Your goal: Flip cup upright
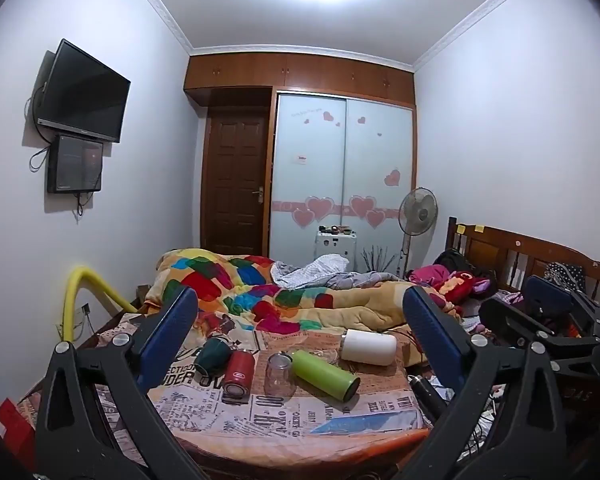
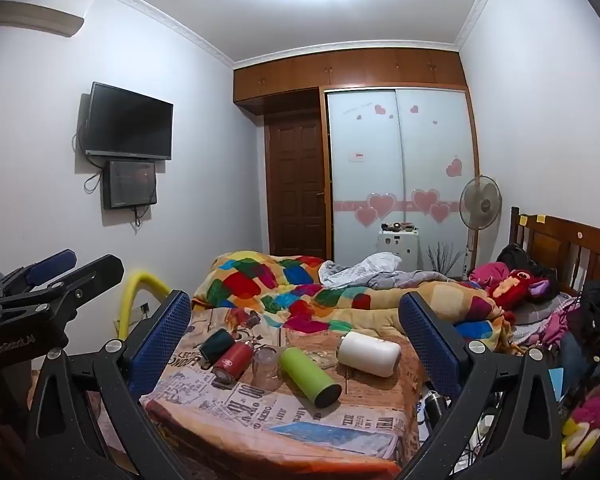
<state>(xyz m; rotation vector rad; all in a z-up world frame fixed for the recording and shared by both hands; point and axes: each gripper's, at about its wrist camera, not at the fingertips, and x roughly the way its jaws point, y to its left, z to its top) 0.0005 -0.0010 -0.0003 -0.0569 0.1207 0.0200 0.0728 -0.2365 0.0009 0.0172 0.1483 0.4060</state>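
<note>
Several cups lie on a newspaper-print cloth (image 1: 260,412) on the bed's near end. A dark green cup (image 1: 212,354) (image 2: 217,343), a red flask (image 1: 239,370) (image 2: 233,359), a green bottle (image 1: 325,376) (image 2: 309,372) and a white cup (image 1: 368,347) (image 2: 369,354) lie on their sides. A clear glass (image 1: 279,374) (image 2: 265,368) stands between the red flask and the green bottle; I cannot tell which way up. My left gripper (image 1: 300,320) and right gripper (image 2: 296,316) are open and empty, held back above the cloth's near edge.
A colourful quilt (image 1: 260,288) is heaped behind the cups. The wooden headboard (image 1: 520,252) and piled clothes are at the right. A yellow padded rail (image 1: 80,292) is at the left. The other gripper shows at the right edge of the left wrist view (image 1: 548,316).
</note>
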